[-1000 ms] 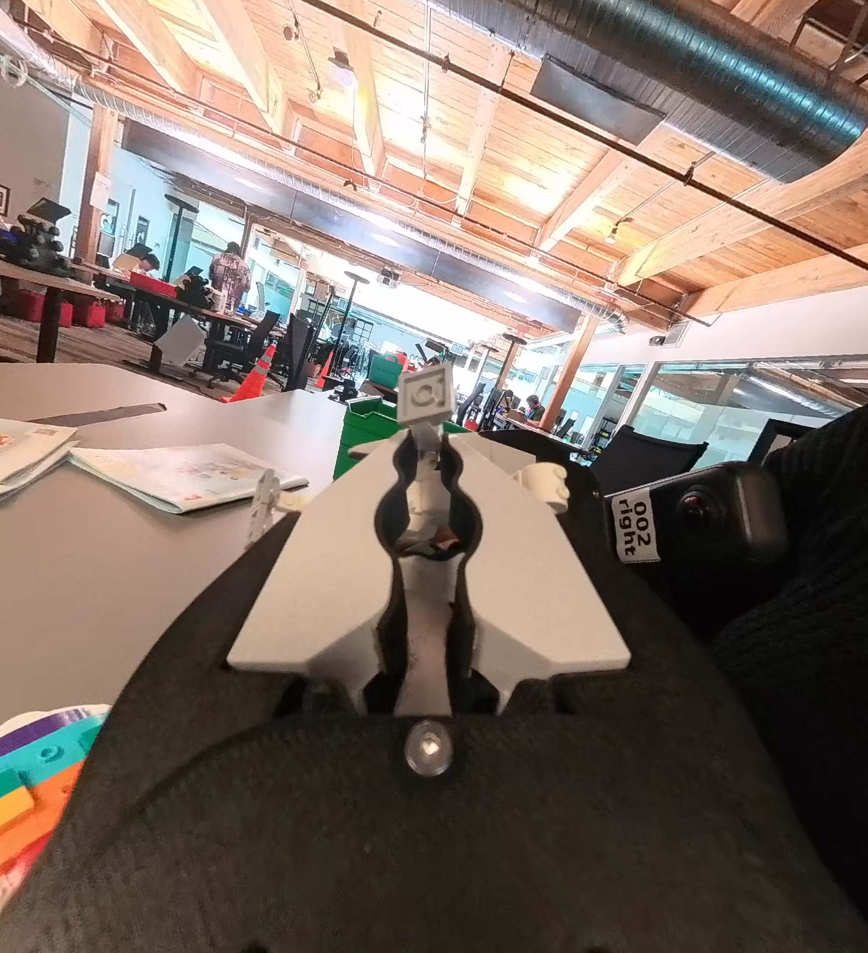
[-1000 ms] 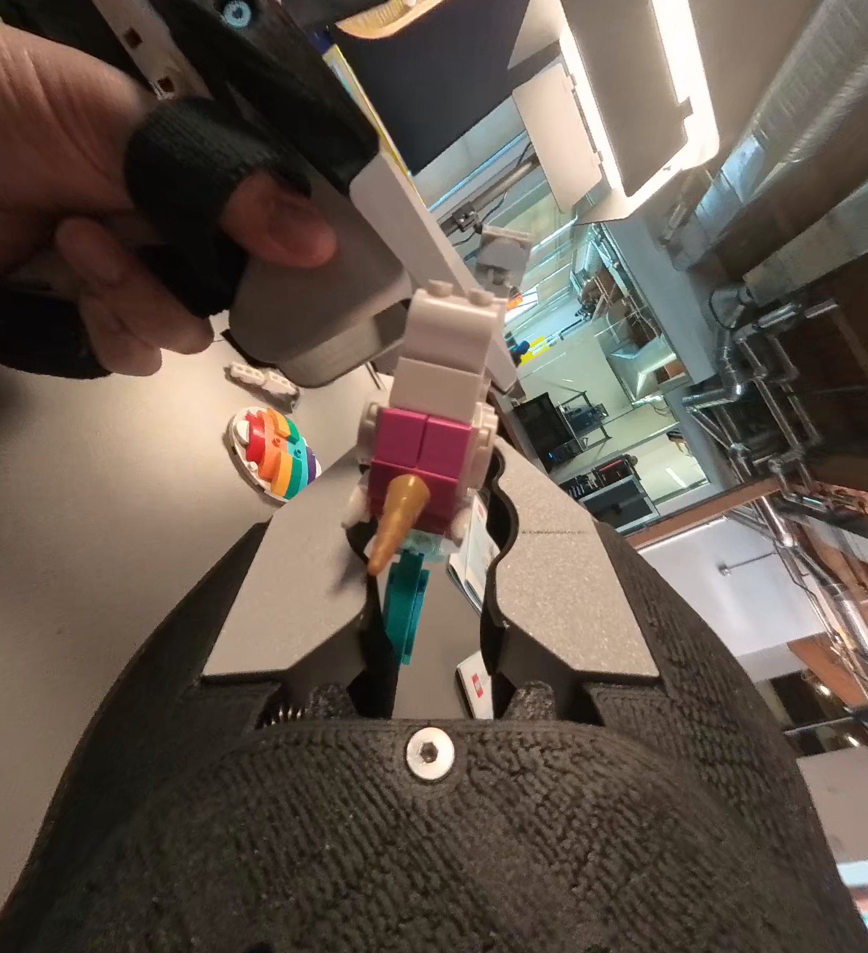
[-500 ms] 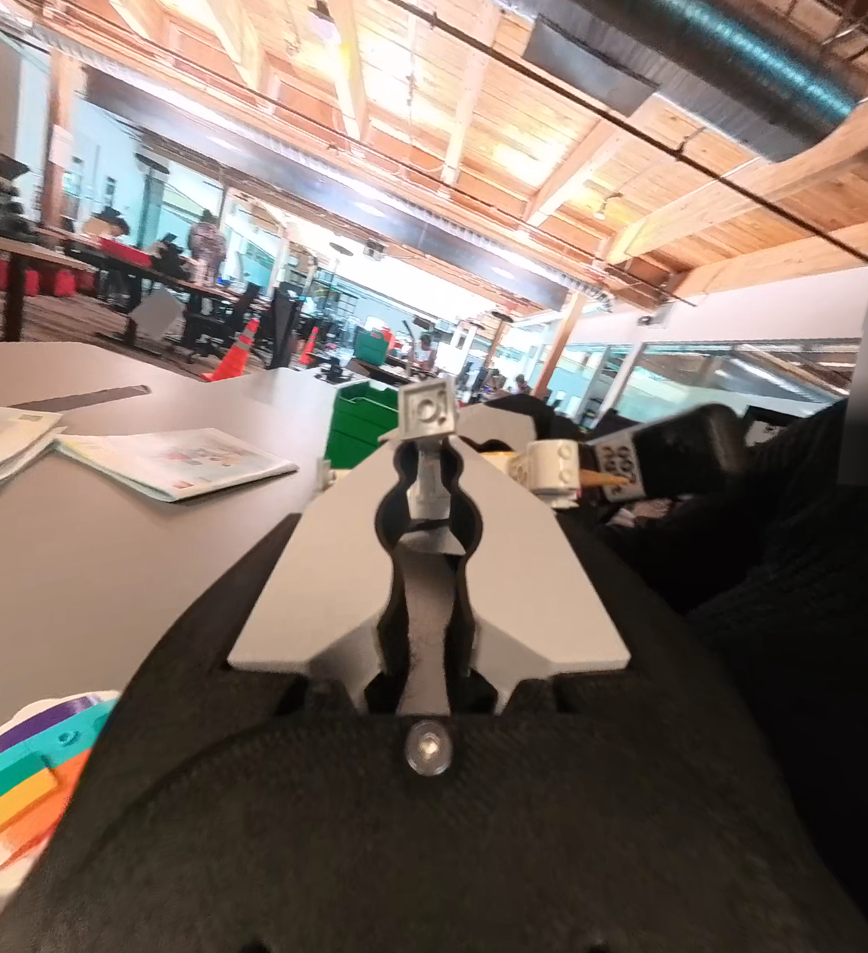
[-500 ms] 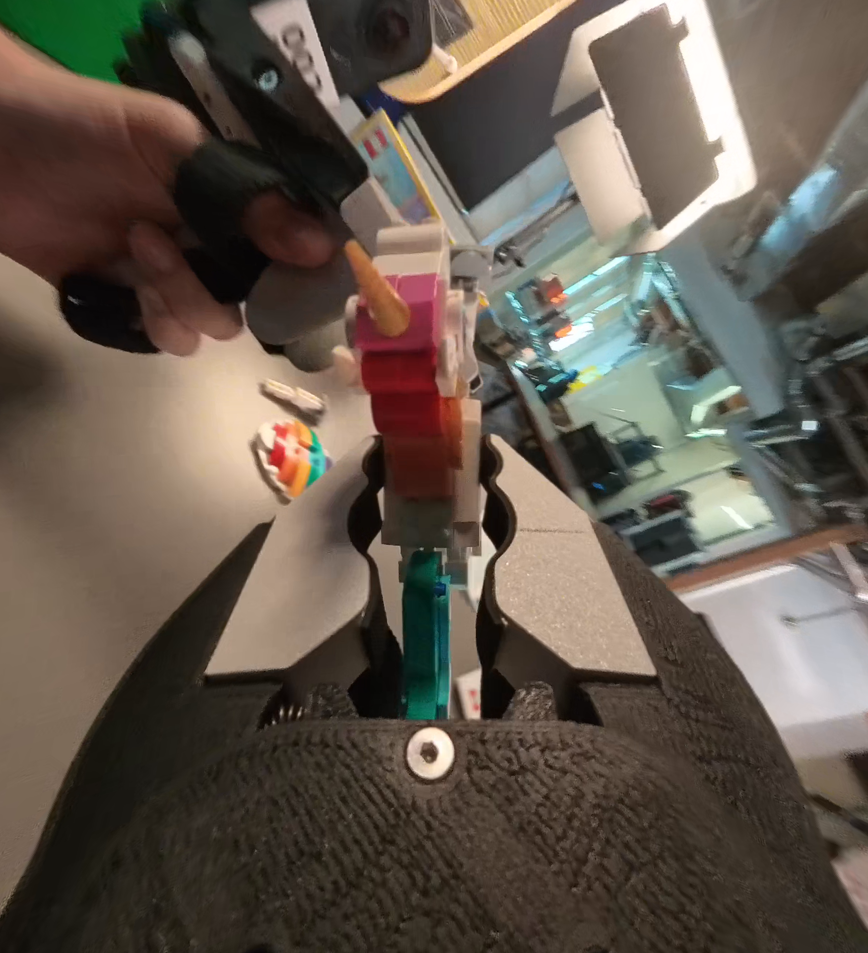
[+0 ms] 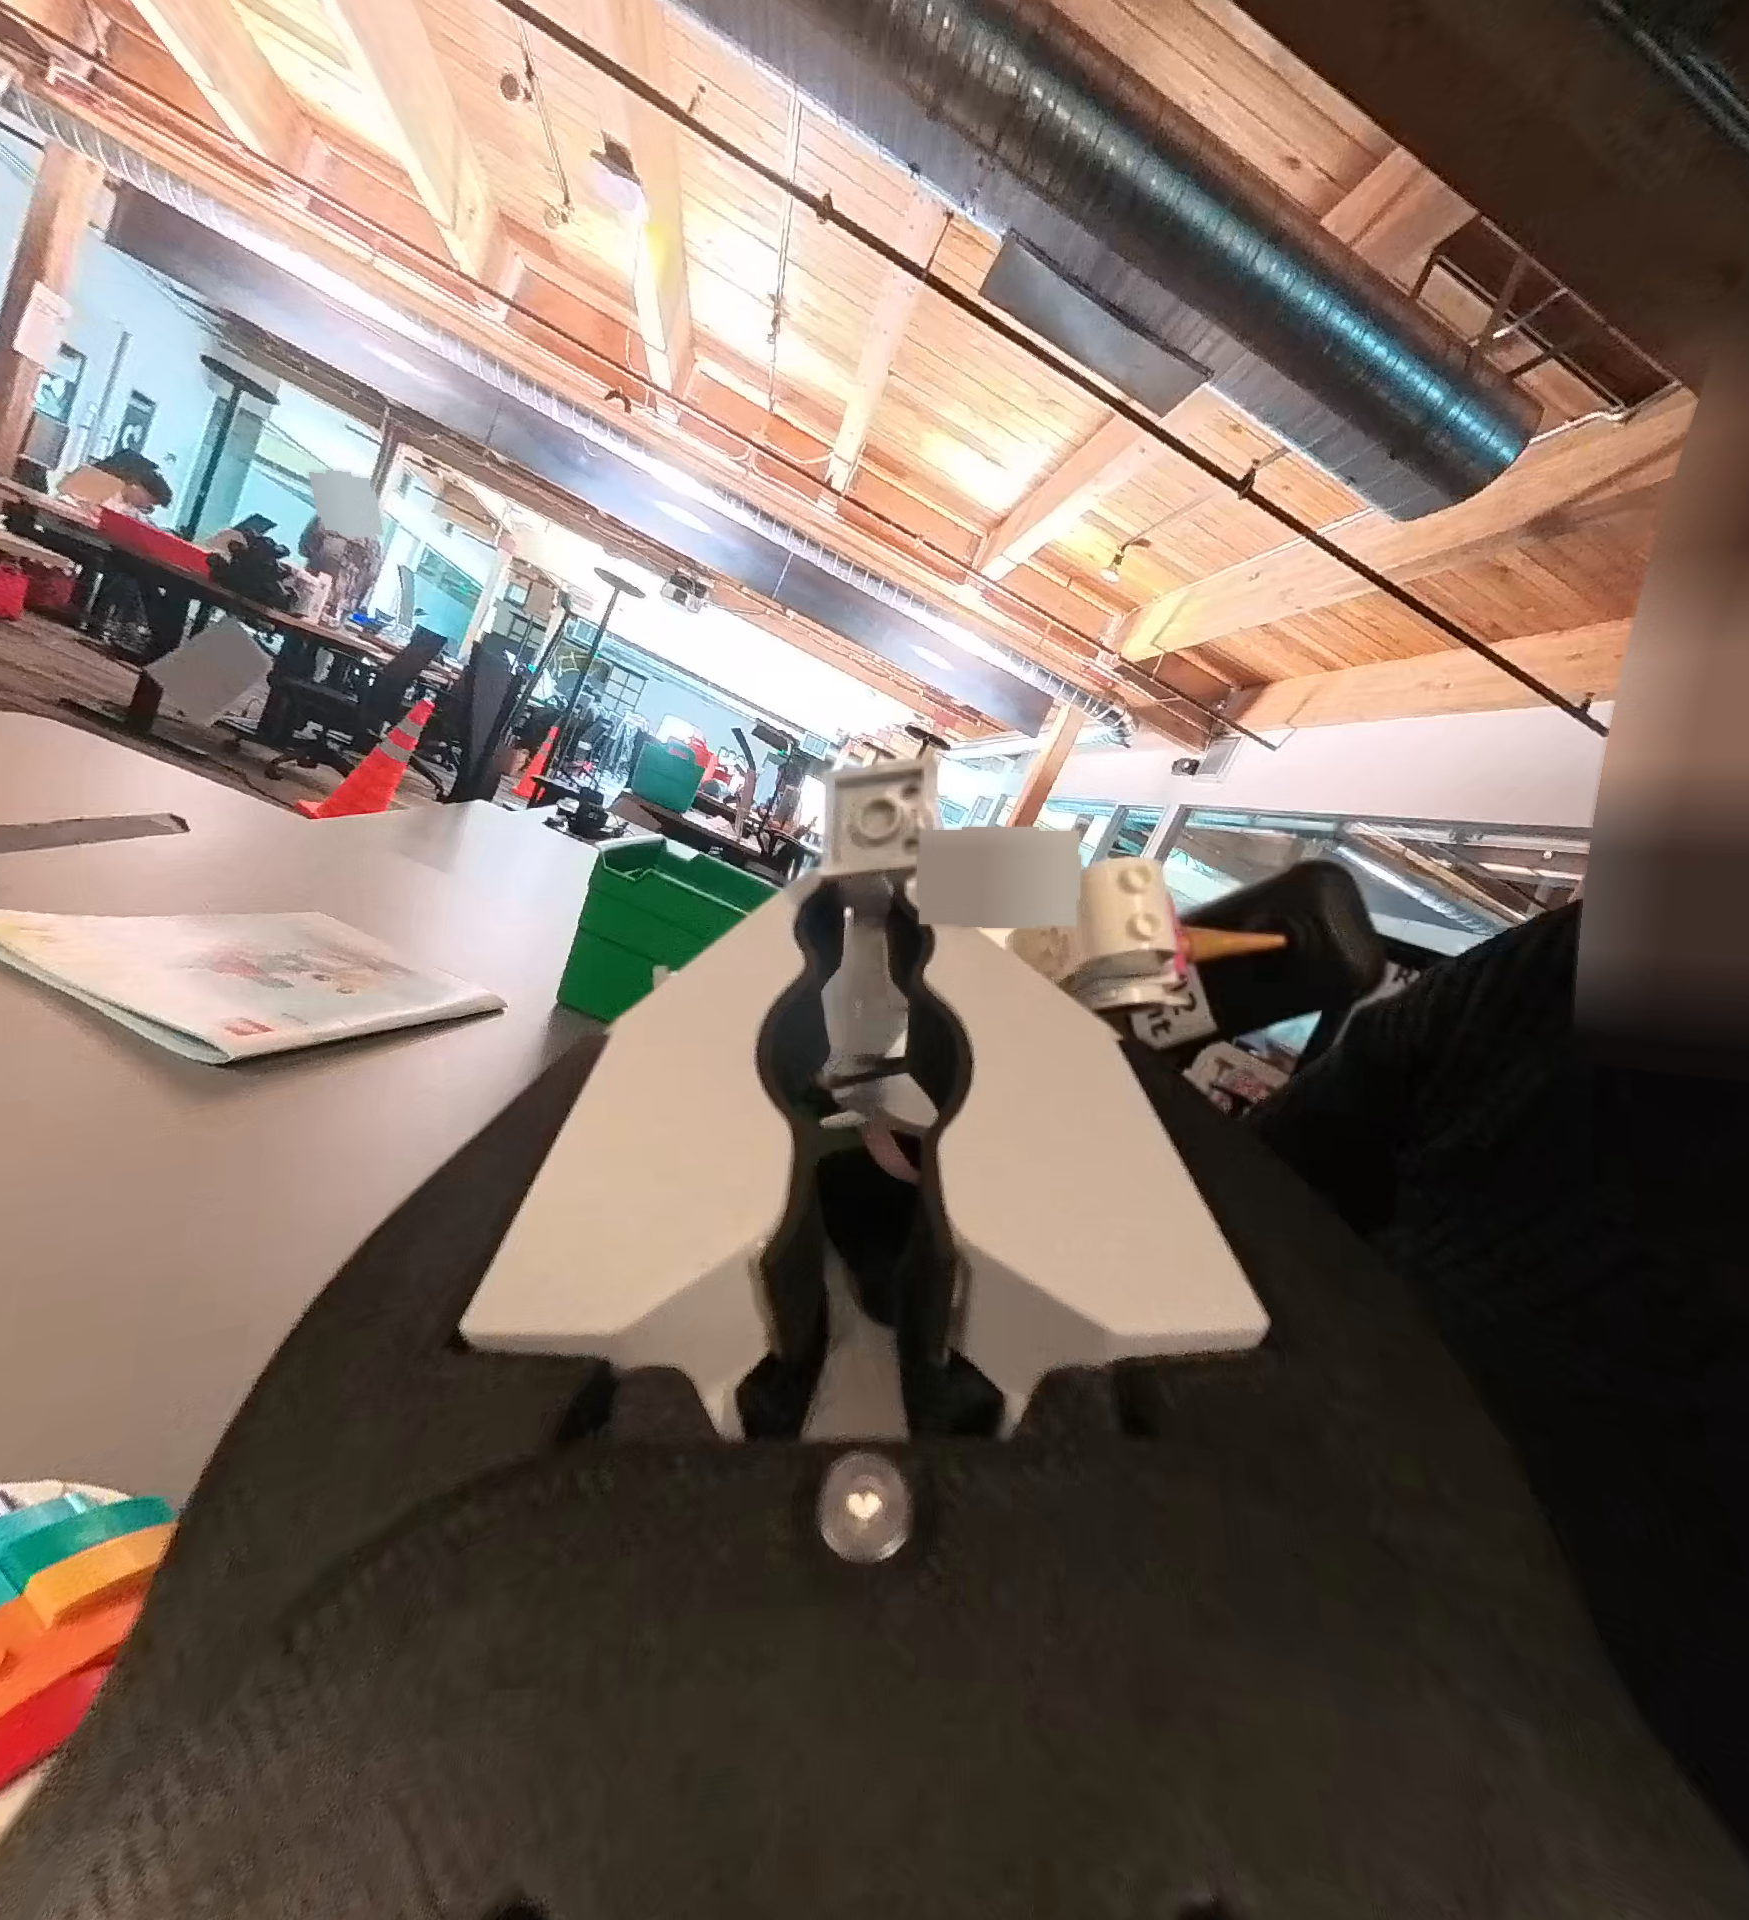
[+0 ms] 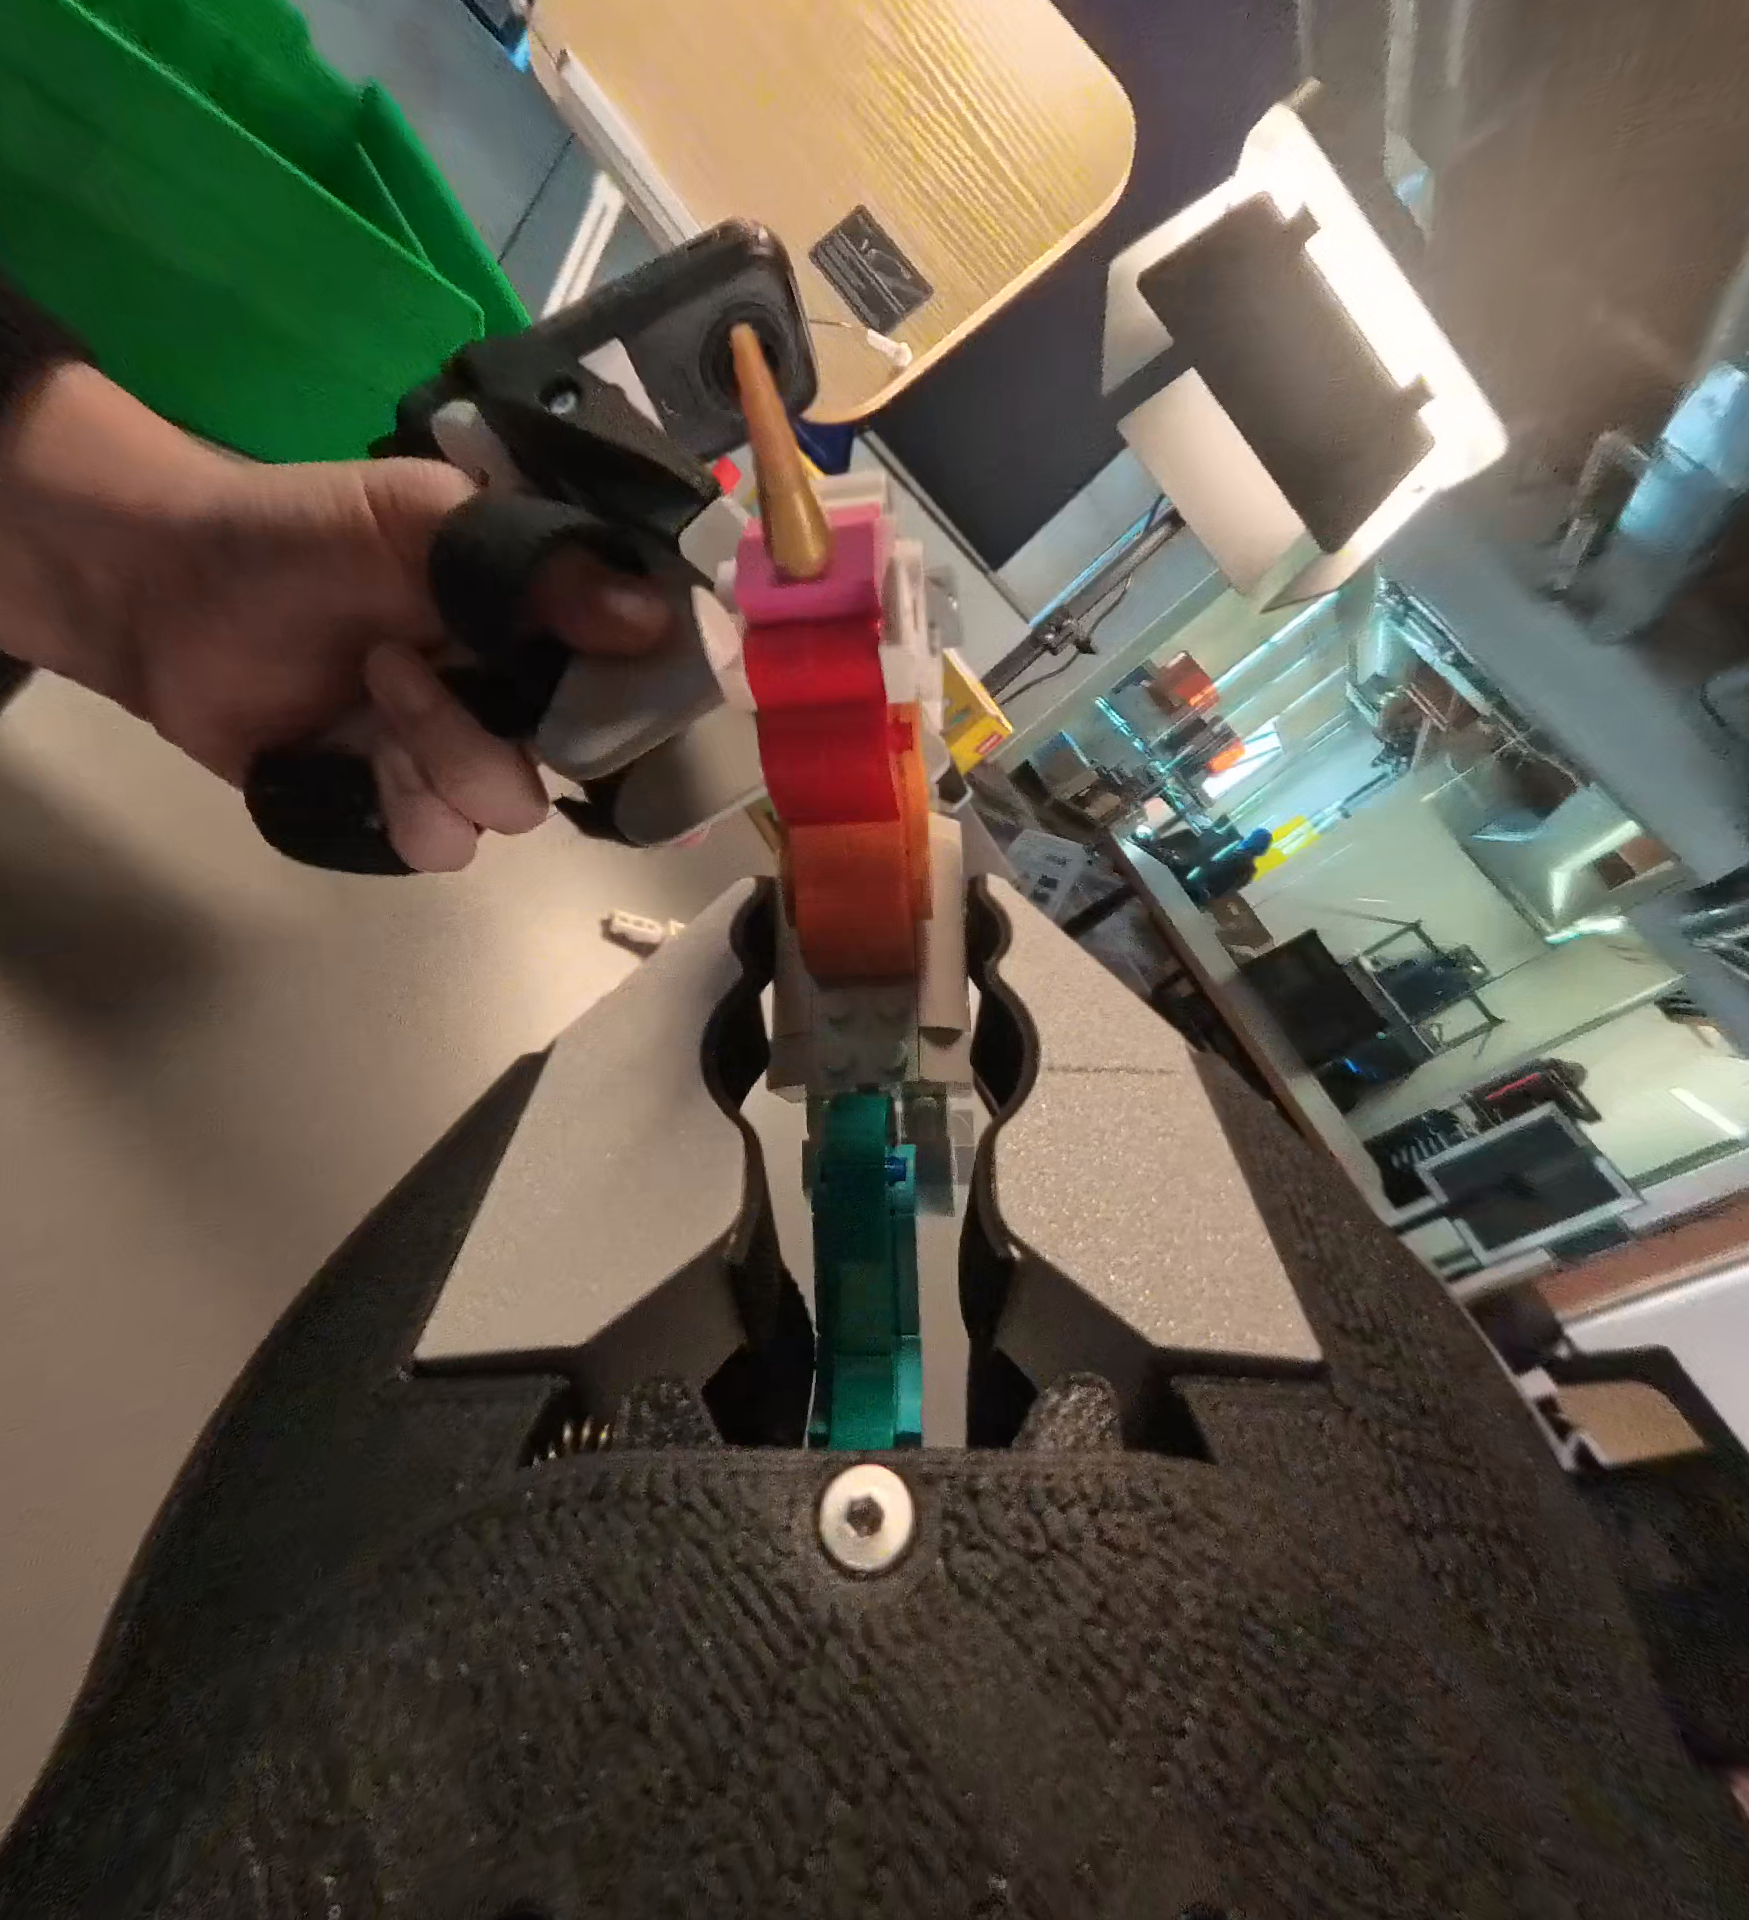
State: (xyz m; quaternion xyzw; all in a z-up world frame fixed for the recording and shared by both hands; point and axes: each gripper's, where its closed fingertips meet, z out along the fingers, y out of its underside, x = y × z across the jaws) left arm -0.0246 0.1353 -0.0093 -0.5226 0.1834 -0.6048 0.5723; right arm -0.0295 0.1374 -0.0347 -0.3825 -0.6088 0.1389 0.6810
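My left gripper is shut on a small grey brick piece that sticks up past its tips, above the grey table. My right gripper is shut on a brick unicorn with a gold horn, a pink, red and orange mane and a teal tail. The unicorn's head also shows in the left wrist view, just right of my left gripper's tips. In the right wrist view a person's hand holds the other gripper close behind the unicorn.
A green bin stands on the table beyond my left gripper, and also at top left of the right wrist view. A booklet lies at left. A rainbow brick piece lies at bottom left. A small white brick lies on the table.
My right gripper has turned, so the unicorn's mane and horn now face the camera. The other gripper and hand have shifted lower and closer. My left gripper still holds the grey piece.
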